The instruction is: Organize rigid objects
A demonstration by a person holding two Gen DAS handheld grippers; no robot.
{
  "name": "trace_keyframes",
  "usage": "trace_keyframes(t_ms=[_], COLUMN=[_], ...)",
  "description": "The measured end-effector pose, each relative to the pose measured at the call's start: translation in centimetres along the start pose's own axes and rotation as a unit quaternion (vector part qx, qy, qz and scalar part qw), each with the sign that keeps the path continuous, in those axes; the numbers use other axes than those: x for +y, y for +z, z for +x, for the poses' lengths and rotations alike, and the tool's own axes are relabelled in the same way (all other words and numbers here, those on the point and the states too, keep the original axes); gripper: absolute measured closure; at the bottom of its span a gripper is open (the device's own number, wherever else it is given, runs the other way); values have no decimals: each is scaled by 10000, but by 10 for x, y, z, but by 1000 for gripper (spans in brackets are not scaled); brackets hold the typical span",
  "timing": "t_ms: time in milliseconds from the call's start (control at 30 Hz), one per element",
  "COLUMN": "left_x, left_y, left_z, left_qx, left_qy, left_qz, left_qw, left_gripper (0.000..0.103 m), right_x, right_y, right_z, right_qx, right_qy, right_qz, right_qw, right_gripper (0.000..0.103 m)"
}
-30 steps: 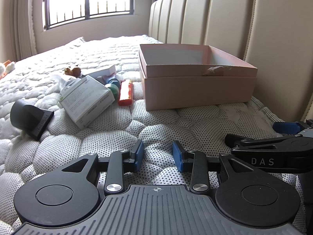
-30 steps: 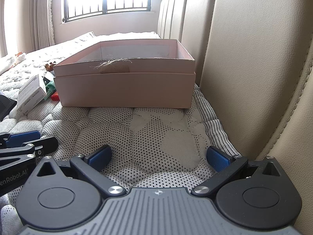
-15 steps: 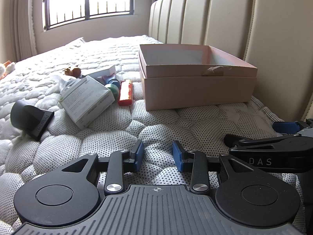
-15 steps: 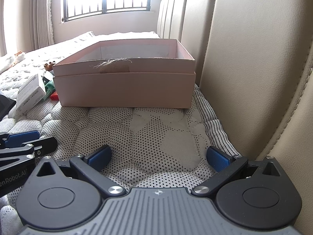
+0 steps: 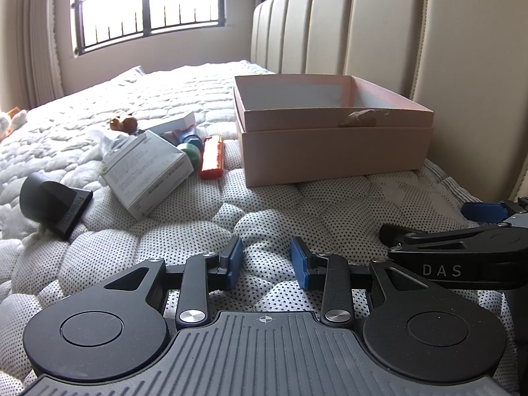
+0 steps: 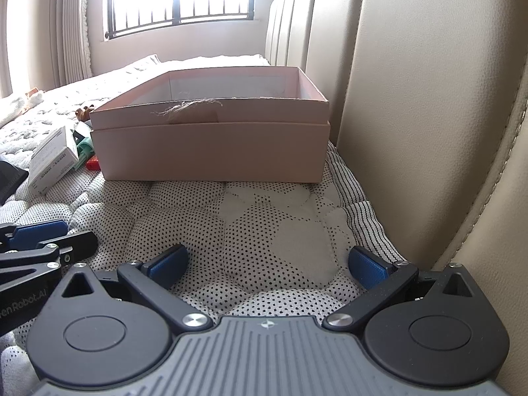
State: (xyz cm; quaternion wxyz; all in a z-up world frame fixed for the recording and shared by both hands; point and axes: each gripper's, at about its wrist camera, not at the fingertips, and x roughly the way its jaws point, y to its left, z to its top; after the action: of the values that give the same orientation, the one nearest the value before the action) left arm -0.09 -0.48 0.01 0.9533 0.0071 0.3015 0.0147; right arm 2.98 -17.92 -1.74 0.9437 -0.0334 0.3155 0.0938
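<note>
- A quilted, dotted mattress (image 5: 184, 221) runs to a barred window (image 5: 148, 6); a padded headboard (image 6: 412, 99) stands beside it.
- The pink box (image 5: 330, 138) sits near the headboard, a white carton (image 5: 145, 171) among clutter beside it.
- The left gripper (image 5: 266, 260) rests narrowly parted; the right gripper (image 6: 267, 264) is spread wide; both are empty.

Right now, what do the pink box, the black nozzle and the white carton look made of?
Pink box: looks like matte paperboard, with flat walls, crisp folded edges and a frayed twine tuft on the rim. Black nozzle: probably moulded plastic, smooth with a dull sheen and pale lettering on its lip. White carton: thin printed cardboard, with sharp creases and fine text.
</note>
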Motion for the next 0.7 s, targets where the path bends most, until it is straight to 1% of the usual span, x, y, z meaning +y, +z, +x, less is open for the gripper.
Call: trace_keyframes(t_ms=[700], left_x=[2], left_y=[0], left_z=[-1], left_qx=[13], left_qy=[-10], left_qz=[-59], left_qw=[10000], left_gripper=[66], right_x=[1], right_y=[0], right_z=[1], right_qx=[1], right_qy=[4], right_qz=[-1], right_qw=[10000], right_gripper=[0])
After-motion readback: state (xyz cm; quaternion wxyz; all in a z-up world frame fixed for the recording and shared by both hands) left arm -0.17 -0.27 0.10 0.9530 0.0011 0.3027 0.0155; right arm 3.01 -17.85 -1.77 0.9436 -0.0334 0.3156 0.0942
